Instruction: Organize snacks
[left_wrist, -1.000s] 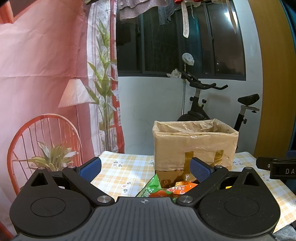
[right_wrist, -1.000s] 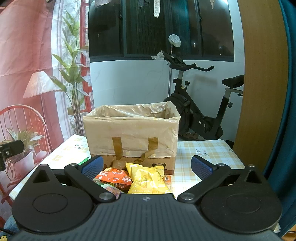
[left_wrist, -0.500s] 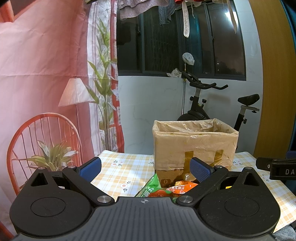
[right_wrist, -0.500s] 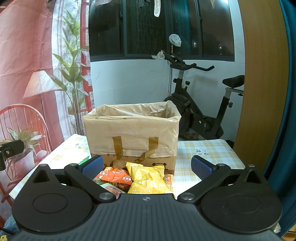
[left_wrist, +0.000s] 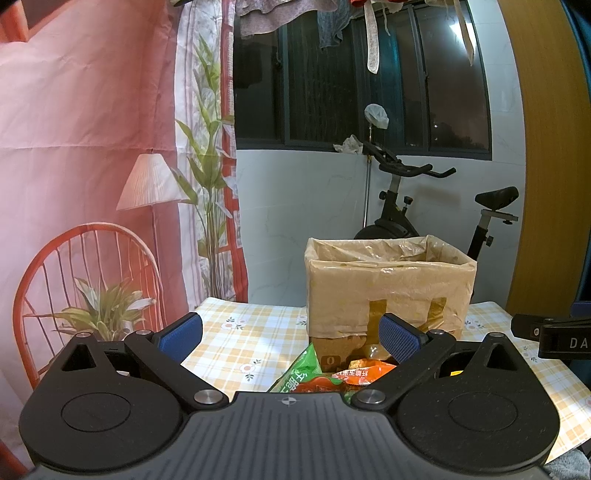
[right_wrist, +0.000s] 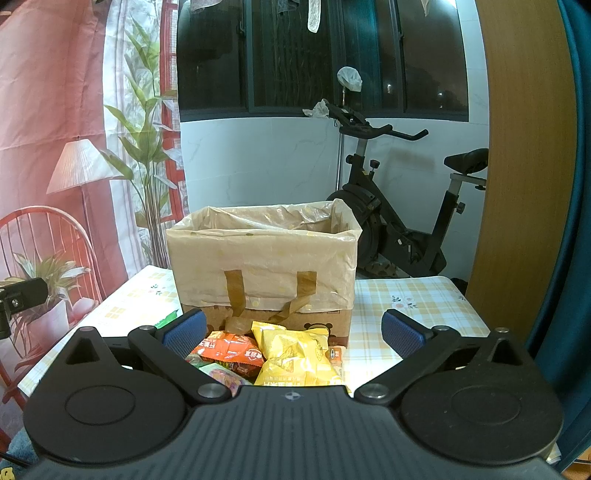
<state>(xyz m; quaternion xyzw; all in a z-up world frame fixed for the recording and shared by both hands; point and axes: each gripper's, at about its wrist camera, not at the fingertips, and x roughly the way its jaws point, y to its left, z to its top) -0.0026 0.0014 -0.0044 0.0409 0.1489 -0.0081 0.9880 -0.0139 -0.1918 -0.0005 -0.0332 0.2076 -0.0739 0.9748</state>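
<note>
The left gripper (left_wrist: 290, 332) and right gripper (right_wrist: 293, 330) are both spread wide, holding nothing. The snack packets (right_wrist: 266, 354) lie on the checked table (left_wrist: 236, 339), just in front of the lined cardboard box (right_wrist: 262, 266). Packet writing is too small to read, prob. Chinese. Only the right view shows the yellow packet (right_wrist: 295, 354); the left view shows "DA" on the other gripper.

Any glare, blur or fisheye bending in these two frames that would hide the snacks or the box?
Left wrist view: sharp, warm indoor light, a small lamp reflection in the dark window; the wooden panel bows with fisheye. Right wrist view: also sharp; the box and yellow bag are evenly lit, without glare; its own body hides the nearest snacks.
</note>
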